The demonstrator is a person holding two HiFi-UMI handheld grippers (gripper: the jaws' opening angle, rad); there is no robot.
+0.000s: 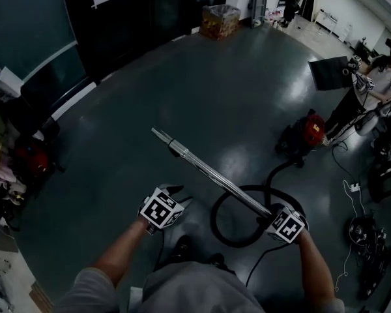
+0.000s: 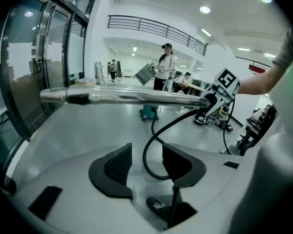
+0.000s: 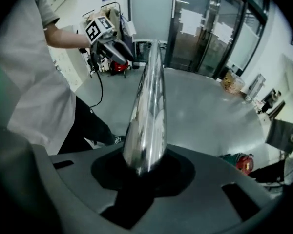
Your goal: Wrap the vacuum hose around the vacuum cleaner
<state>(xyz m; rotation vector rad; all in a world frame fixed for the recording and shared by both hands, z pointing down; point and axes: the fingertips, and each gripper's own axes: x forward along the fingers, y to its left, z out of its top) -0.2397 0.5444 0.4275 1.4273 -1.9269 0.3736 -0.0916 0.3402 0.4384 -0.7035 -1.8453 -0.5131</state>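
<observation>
— Where's everything sitting?
— The vacuum cleaner (image 1: pixel 307 130) is standing right of centre. Its hose (image 1: pixel 214 219) is lying looped at lower centre, unwrapped.
— My grippers?
— Your right gripper (image 1: pixel 271 215) is clamping the wand (image 1: pixel 208 168). Your left gripper (image 1: pixel 177 194) is hanging empty, jaws apart. Wrapping looks barely begun, so you're probably needing to bring the wand toward the cleaner.

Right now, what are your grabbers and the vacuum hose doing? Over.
Right gripper shut on shiny metal vacuum tube. Left gripper jaws open, empty. Black hose looped on floor, not wrapped round red vacuum cleaner. Person standing beside it.
</observation>
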